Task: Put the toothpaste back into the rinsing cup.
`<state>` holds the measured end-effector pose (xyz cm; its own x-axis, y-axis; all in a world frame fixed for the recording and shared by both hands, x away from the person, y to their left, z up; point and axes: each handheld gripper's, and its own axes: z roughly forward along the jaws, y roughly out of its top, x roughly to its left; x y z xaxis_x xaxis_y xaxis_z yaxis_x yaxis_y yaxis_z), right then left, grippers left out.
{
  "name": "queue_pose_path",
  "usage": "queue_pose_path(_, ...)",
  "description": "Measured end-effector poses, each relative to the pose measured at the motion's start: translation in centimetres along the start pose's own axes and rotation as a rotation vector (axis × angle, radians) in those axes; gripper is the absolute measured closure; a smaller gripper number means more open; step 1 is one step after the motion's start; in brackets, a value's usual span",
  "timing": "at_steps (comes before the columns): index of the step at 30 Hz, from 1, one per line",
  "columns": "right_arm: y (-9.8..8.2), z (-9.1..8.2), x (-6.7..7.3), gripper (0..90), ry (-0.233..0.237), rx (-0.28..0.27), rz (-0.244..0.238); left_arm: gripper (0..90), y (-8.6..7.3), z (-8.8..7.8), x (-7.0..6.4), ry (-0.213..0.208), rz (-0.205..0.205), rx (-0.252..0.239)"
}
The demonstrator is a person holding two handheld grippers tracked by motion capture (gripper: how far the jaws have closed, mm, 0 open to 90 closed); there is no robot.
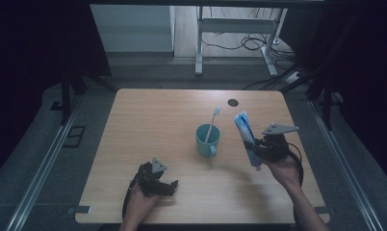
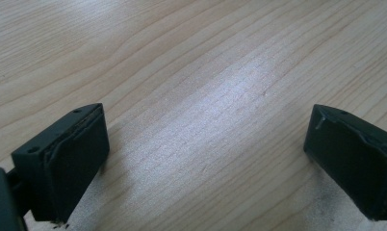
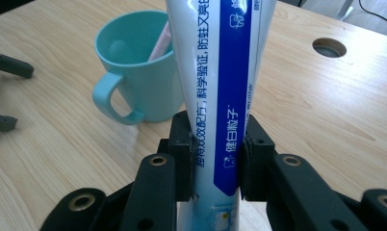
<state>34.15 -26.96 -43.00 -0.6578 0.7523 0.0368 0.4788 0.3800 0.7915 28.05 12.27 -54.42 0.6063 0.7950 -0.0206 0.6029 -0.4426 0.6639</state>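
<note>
Right gripper (image 3: pixel 214 159) pinches a toothpaste tube (image 3: pixel 220 82) near its cap end, both pads pressed flat on the tube's two faces. The tube's long axis runs straight up out of the jaws, tilted a little away from the hand, so its flat crimped end stands highest. A teal cup (image 3: pixel 138 72) sits on the table (image 1: pixel 148 125) just beyond the jaws and to their left, apart from the tube, handle turned toward the gripper, with a toothbrush (image 1: pixel 212 126) leaning inside. If the tube is meant for the cup, the move is probably a short carry leftward and forward, then a lowering along the tube's own length, keeping clear of the brush. Left gripper (image 2: pixel 201 144) rests low over bare wood with its jaws spread wide and nothing between them, farther from the cup than the right one.
</note>
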Motion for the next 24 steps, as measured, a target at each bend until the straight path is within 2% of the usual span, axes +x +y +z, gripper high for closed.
queue_pose_path(24, 1.5, 0.7, 1.0, 71.8, 0.009, -0.074, 0.002, 1.9, 0.0, 0.0, 0.0, -0.001, 0.006, 0.001)
